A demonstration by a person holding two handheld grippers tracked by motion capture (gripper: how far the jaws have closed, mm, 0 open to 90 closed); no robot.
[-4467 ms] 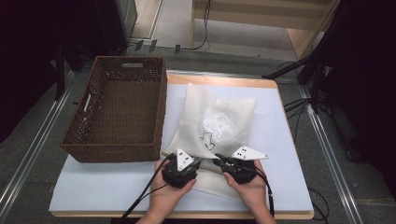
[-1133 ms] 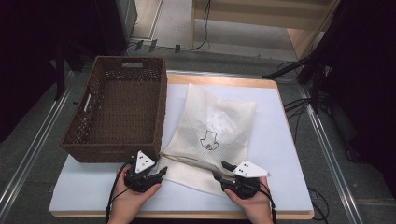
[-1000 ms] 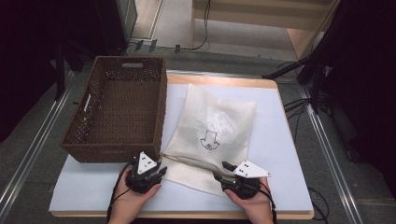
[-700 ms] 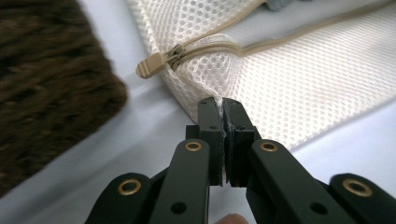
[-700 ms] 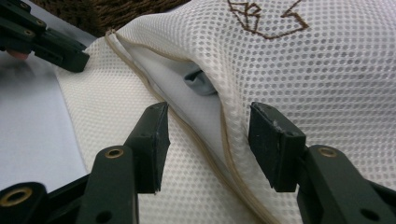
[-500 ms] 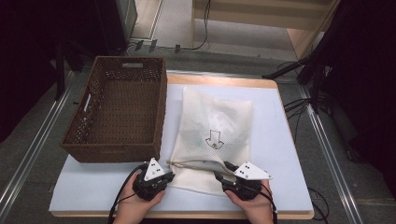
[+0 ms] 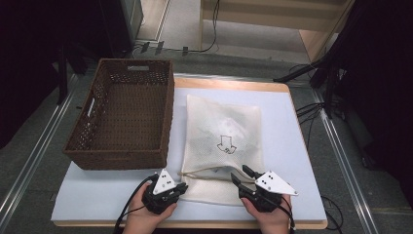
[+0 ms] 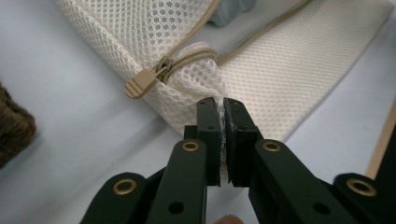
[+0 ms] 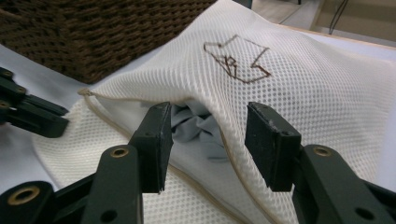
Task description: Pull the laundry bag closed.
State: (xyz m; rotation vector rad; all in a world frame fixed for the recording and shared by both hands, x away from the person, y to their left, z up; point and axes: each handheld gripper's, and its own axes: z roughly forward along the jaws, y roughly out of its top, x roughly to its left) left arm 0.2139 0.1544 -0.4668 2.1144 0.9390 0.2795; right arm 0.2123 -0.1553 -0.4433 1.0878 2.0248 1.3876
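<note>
The cream mesh zip bag (image 7: 221, 141) lies on the white table (image 7: 97, 195) beside the brown wicker basket (image 7: 124, 117). The left gripper (image 8: 222, 135) pinches its corner, anchoring it; the right gripper (image 9: 205, 135), its jaws spread but just now closing, probably reaches for the grey cloth (image 9: 198, 128) inside.

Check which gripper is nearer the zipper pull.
Left. The left gripper is shut on the bag corner right beside the zipper pull. The right gripper stands open farther along the bag's mouth, over the grey cloth inside.
</note>
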